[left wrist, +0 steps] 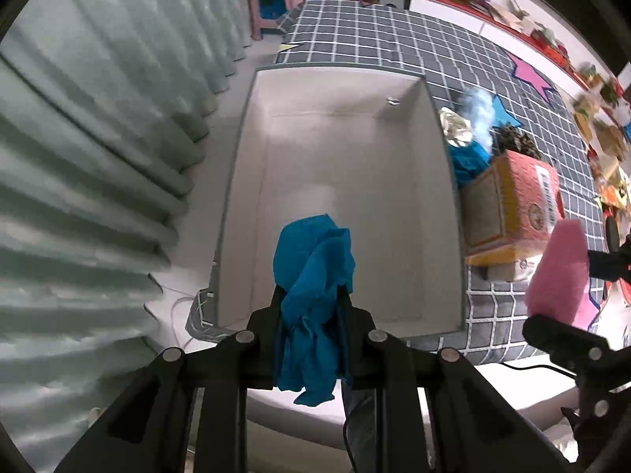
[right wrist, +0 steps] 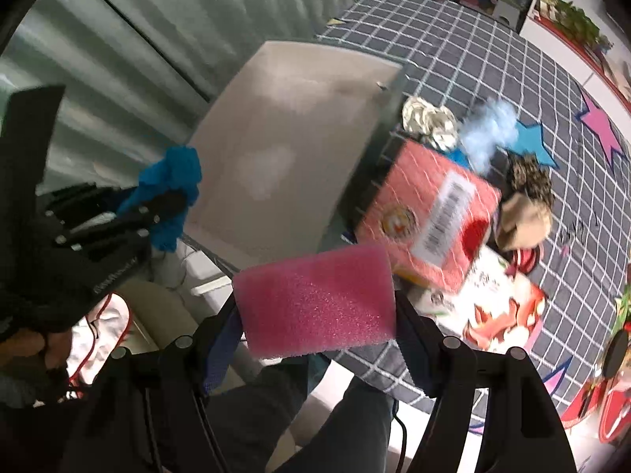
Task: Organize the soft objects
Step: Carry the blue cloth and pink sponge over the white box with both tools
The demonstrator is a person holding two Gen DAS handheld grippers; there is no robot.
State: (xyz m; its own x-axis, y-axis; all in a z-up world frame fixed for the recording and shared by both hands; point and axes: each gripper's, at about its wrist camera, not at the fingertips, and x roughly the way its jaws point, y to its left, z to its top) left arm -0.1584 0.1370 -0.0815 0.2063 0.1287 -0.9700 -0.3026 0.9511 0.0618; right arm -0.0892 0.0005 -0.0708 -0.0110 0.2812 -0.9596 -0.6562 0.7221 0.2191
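Observation:
My left gripper (left wrist: 311,295) is shut on a crumpled blue cloth (left wrist: 313,272), which hangs over the near end of an open white box (left wrist: 441,138). The same cloth (right wrist: 171,197) and left gripper (right wrist: 173,201) show at the left of the right wrist view. My right gripper (right wrist: 315,307) is shut on a pink sponge (right wrist: 315,301), held above the table's near edge beside the white box (right wrist: 284,118). That pink sponge (left wrist: 558,272) also appears at the right edge of the left wrist view. The box is empty inside.
A checked grey tablecloth (left wrist: 374,35) covers the table. Right of the box lie a red carton (right wrist: 430,213), a pale blue fluffy piece (right wrist: 489,126), a silvery crumpled item (right wrist: 428,120), a speckled brown thing (right wrist: 530,181) and a printed packet (right wrist: 501,307). A pleated curtain (left wrist: 98,138) hangs at left.

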